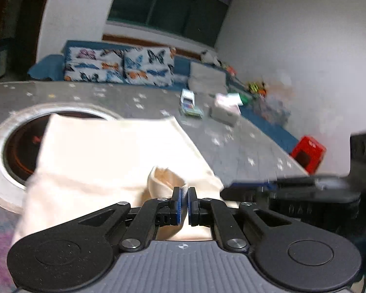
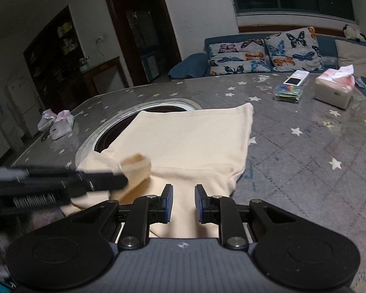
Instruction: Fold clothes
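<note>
Jaws, left gripper: I read them as clenched, blue pads nearly together, pinching a bunched fold of the shirt. Jaws, right gripper: released, with a clear gap between the pads and bare cloth showing through it; I see nothing pinched there.

I take the shirt as my landmark. It is cream, lies flat on the grey star-print counter, and its far hem runs straight. Its far left corner overlaps a round hole in the counter, ringed by a pale rim. The near edge of the shirt runs under both grippers. In the right wrist view, the left gripper reaches in from the left and lifts a cuff-like roll of cloth above the near left part of the shirt.

Beyond the shirt to the right sit a remote on a clear case and a tissue box, well apart from it. Left of the shirt, near the counter edge, lie crumpled white bags. Behind the shirt, past the counter, is a blue sofa with butterfly cushions.
</note>
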The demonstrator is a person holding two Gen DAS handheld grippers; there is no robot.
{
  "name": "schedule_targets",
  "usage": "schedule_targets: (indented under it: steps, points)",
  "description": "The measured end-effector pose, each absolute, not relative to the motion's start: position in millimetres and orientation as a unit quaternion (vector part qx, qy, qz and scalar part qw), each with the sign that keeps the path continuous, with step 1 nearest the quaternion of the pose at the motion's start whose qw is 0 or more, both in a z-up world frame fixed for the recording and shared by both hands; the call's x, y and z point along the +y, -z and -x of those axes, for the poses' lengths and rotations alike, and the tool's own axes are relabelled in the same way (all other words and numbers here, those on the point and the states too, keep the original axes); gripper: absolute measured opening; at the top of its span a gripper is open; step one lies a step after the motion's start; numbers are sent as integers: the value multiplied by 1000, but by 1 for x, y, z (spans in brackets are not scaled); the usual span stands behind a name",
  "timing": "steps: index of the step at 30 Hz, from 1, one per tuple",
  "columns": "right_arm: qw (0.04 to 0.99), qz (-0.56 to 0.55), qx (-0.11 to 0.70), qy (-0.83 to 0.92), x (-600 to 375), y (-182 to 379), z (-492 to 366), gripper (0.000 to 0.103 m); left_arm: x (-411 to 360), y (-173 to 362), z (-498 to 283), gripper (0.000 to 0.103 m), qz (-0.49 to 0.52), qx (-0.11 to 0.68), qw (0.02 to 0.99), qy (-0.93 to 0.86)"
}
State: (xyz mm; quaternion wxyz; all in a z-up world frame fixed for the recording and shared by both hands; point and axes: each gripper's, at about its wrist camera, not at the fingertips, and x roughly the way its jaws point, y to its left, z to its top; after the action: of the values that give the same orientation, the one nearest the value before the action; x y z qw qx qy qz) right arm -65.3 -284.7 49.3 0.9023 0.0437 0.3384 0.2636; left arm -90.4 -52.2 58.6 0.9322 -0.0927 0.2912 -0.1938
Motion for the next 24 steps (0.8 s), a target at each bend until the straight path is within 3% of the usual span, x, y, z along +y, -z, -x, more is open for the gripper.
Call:
schedule_targets:
  steps: [6,8,10,16,24]
  points:
    - [897,-60,345,-270,-280,-46,57,23,-61,-44,89,11,75,315,921,217]
    - [893,-60,350,-276,-274,-43,56,30,-64,-39,89,19,69,323,917,224]
    - [890,-60,353,-281,-268,-41,55,32,-57,-40,92,33,67,320,919,221]
    - [887,-57,359,-283,-256,-35,52,36,-21,-43,106,38,64,305,933,182]
    - [885,-43,370,-279,-241,-26,50,34,37,-38,125,42,74,307,945,81]
